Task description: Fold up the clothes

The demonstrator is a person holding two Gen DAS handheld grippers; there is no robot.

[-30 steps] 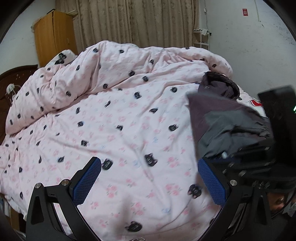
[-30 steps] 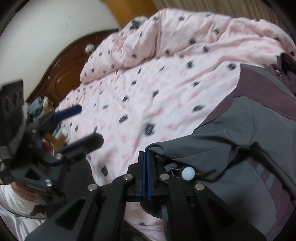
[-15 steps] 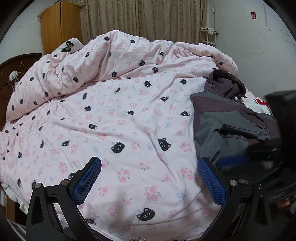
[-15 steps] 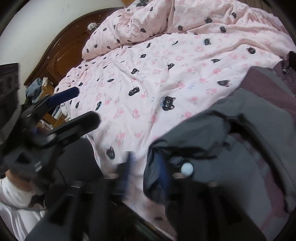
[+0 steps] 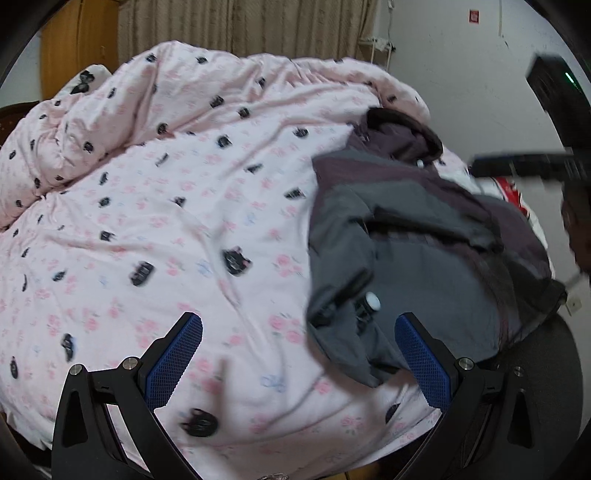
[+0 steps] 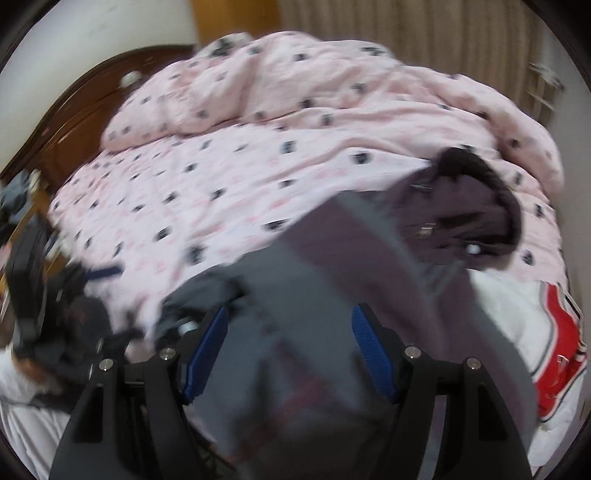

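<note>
A grey and purple hooded jacket (image 5: 424, 258) lies spread on the right side of a pink cat-print duvet (image 5: 184, 206), with its hood (image 5: 399, 136) at the far end. My left gripper (image 5: 299, 317) is open just above the duvet; the jacket's near corner and a white cord toggle (image 5: 372, 302) lie between its blue pads, untouched. In the right wrist view my right gripper (image 6: 290, 310) hovers over the jacket (image 6: 332, 258). Its jaws are opening and the cloth below them is not pinched. That view is blurred.
A red and white garment (image 6: 561, 343) lies at the bed's right edge beside the jacket. A dark wooden headboard (image 6: 74, 122) stands at the left. Behind the bed are a wooden wardrobe (image 5: 77, 48), curtains (image 5: 251, 26) and a white wall (image 5: 461, 74).
My right gripper, shut on the jacket's hem a second ago, has let go, spread its jaws and swung up over the jacket. My left gripper has dropped toward the jacket's near corner.
</note>
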